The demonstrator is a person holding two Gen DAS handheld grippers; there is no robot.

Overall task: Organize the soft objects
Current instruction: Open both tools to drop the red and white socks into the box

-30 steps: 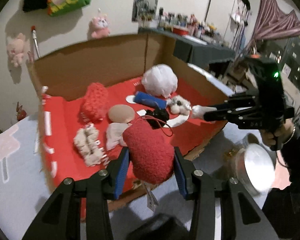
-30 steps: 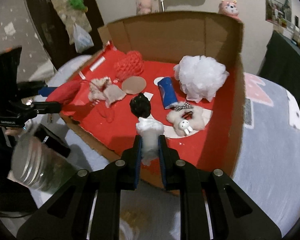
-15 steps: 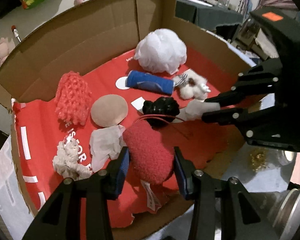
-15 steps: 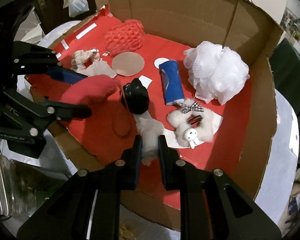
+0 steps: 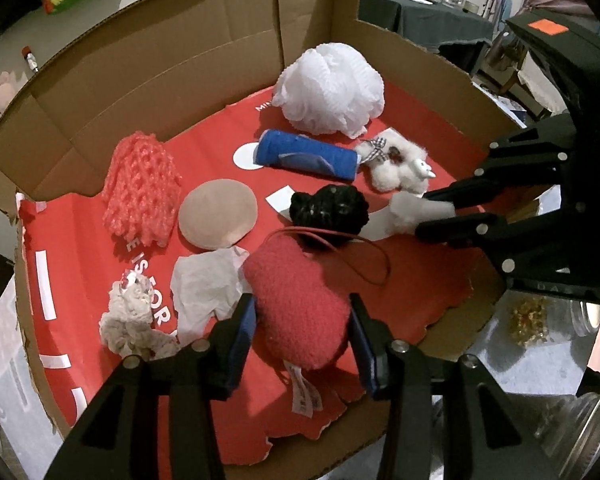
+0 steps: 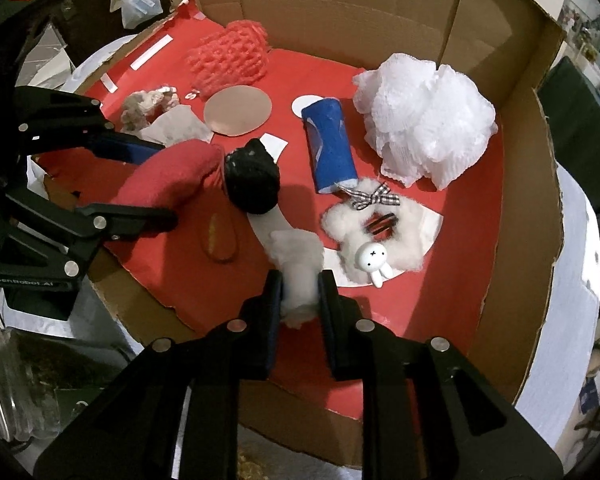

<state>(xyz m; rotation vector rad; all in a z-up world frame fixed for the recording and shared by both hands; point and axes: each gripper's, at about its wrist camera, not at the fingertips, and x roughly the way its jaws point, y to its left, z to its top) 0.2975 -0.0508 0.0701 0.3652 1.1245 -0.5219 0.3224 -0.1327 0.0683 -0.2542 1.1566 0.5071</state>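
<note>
A cardboard box [image 5: 180, 64] with a red lining holds the soft things. My left gripper [image 5: 300, 312] is shut on a red fuzzy pouch [image 5: 292, 280], held low over the box's near edge, its cord and label hanging loose. From the right wrist view, this gripper [image 6: 160, 182] comes in from the left with the pouch [image 6: 168, 184]. My right gripper [image 6: 300, 284] has a white fluffy piece [image 6: 296, 256] between its pads; the jaws are opening but still touch it. That piece reaches up to a black knitted ball [image 6: 252, 184]. The right gripper [image 5: 424, 214] enters the left wrist view from the right.
Inside the box lie a white mesh pouf [image 5: 332, 88], a blue roll [image 5: 308, 156], a fuzzy white ring with a bunny [image 5: 396, 168], a beige round pad [image 5: 218, 214], a coral mesh bundle [image 5: 140, 188], white tissue [image 5: 204, 288] and a frayed cream piece [image 5: 128, 320]. A glass jar [image 5: 580, 420] stands outside, near right.
Both grippers came forward and down over the box with their items, then held nearly still. The white piece now lies against the black ball.
</note>
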